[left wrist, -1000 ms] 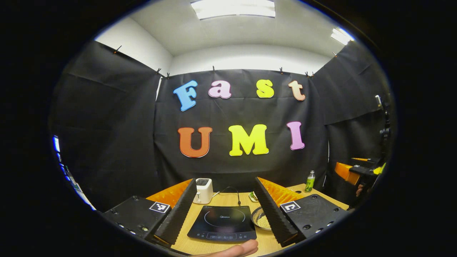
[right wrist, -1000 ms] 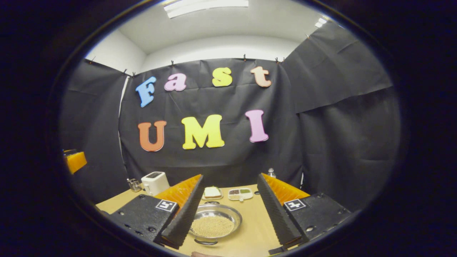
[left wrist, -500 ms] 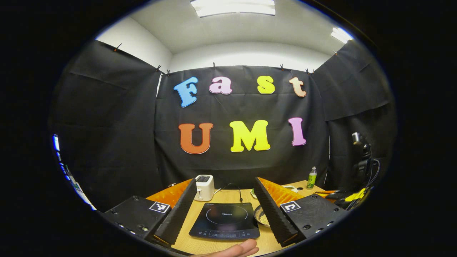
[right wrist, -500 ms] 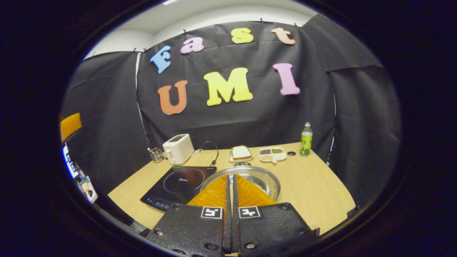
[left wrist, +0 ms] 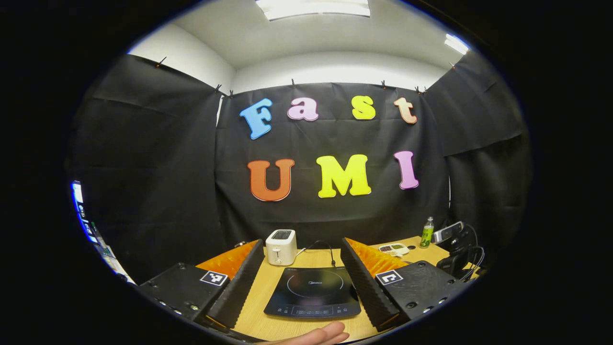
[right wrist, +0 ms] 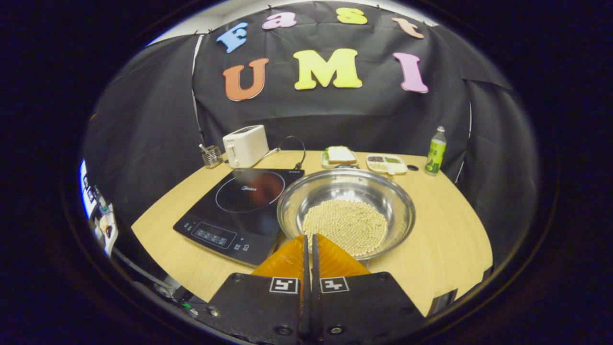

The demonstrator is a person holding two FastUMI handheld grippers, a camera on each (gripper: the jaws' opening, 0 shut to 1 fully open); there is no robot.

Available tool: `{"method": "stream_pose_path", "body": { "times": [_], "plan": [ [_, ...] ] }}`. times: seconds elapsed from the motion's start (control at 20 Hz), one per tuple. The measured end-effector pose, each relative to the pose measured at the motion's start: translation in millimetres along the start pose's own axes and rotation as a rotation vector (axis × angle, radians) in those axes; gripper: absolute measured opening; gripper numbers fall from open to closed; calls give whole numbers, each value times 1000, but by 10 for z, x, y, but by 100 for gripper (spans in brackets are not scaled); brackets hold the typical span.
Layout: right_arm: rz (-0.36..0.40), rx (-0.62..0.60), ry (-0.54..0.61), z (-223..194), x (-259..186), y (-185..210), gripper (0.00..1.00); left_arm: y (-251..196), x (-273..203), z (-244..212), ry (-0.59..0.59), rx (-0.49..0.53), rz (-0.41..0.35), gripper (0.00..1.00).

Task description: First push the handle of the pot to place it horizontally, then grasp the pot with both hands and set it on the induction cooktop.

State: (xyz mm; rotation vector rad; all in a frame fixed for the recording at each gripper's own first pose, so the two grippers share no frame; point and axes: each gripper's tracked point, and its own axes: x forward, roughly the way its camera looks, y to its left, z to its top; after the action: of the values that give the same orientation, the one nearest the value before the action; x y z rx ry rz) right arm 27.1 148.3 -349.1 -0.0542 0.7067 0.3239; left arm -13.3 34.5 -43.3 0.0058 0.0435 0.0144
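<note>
One pot (right wrist: 346,211), one toaster (right wrist: 245,145) (one bottle (right wrist: 435,151))

Table (right wrist: 445,249): pot (right wrist: 346,211) just ahead of the right gripper (right wrist: 309,244), grains in it; induction cooktop (right wrist: 239,201) touching the pot's left side; toaster (right wrist: 245,145) behind the cooktop; sandwich plate (right wrist: 340,155) and divided dish (right wrist: 386,164) behind the pot; bottle (right wrist: 435,150) far right; cooktop (left wrist: 313,292) ahead between the left gripper (left wrist: 301,282) fingers
</note>
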Motion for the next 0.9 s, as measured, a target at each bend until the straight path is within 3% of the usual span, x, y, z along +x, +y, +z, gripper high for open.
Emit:
{"method": "stream_pose_path", "body": {
  "times": [0.1,0.4,0.9],
  "plan": [
    [12,0,29,-174,69,58,0,-19,3,9,-5,0,-3,96],
    [7,28,92,-464,212,12,4,-132,-14,-11,-9,-5,-27,96],
    [-56,-13,66,-479,189,-245,4,-174,-50,-68,4,-17,-46,96]
  ]
}}
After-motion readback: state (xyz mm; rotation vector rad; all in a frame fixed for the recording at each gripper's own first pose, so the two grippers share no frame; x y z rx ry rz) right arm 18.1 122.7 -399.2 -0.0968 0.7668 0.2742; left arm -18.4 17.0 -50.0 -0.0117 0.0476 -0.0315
